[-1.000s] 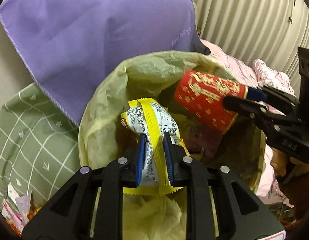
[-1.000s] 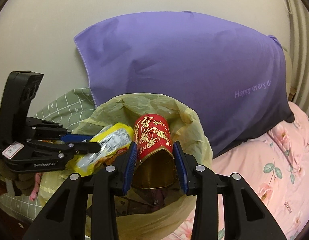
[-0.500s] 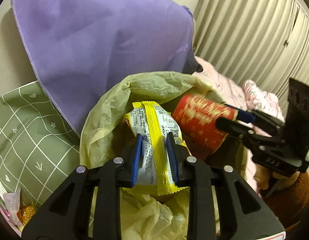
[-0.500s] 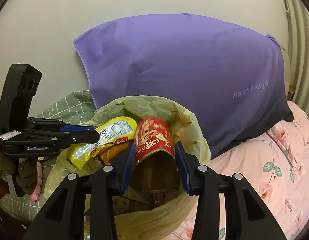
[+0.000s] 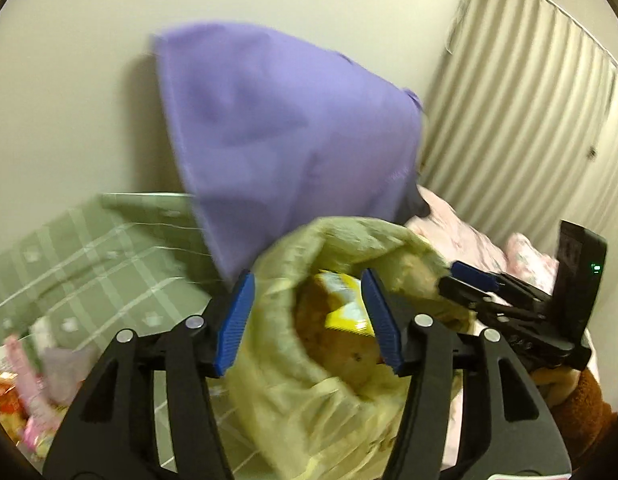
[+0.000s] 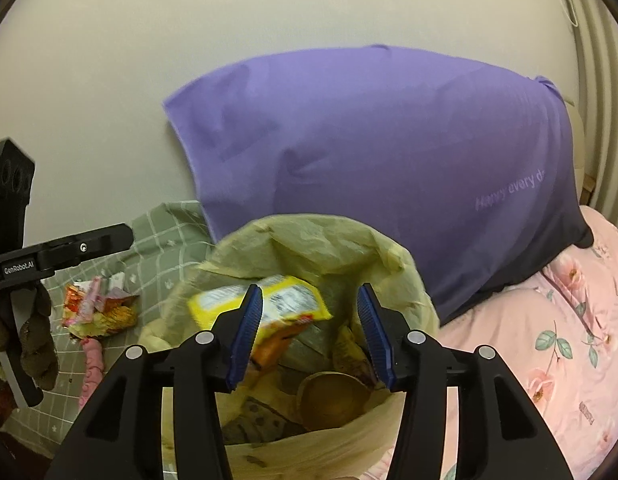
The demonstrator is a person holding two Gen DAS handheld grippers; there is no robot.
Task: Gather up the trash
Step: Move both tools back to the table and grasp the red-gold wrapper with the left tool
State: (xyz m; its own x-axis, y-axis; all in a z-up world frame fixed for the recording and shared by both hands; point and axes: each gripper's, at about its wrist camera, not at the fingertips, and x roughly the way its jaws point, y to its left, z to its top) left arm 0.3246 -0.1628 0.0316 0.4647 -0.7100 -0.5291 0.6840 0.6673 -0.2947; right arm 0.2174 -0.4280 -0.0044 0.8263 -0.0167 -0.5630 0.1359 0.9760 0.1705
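Note:
A yellow-green trash bag [image 6: 309, 236] stands open on the bed. My right gripper [image 6: 309, 336] hovers over its mouth, jaws opening, with nothing pressed between the pads. Below it a yellow snack wrapper [image 6: 293, 300] lies loose in the bag, and a paper cup [image 6: 333, 400] lies deeper with its gold inside showing. My left gripper [image 5: 307, 320] is back from the trash bag [image 5: 329, 400], jaws opening and holding nothing. Between its blue pads the yellow snack wrapper [image 5: 341, 300] shows inside the bag. The left gripper [image 6: 109, 240] appears at the left edge, the right gripper [image 5: 451, 278] at the right.
A purple pillow [image 6: 389, 152] leans on the wall behind the bag. Loose wrappers [image 6: 97, 312] lie on a green checked blanket [image 5: 89, 256] to the left. Pink floral bedding [image 6: 549, 340] spreads to the right, with pleated curtains [image 5: 529, 120] beyond. A gloved hand [image 6: 33, 340] holds the left gripper.
The left gripper let go of the yellow wrapper, which dropped into the bag, and drew back and up. The right gripper opened and the red cup fell into the bag.

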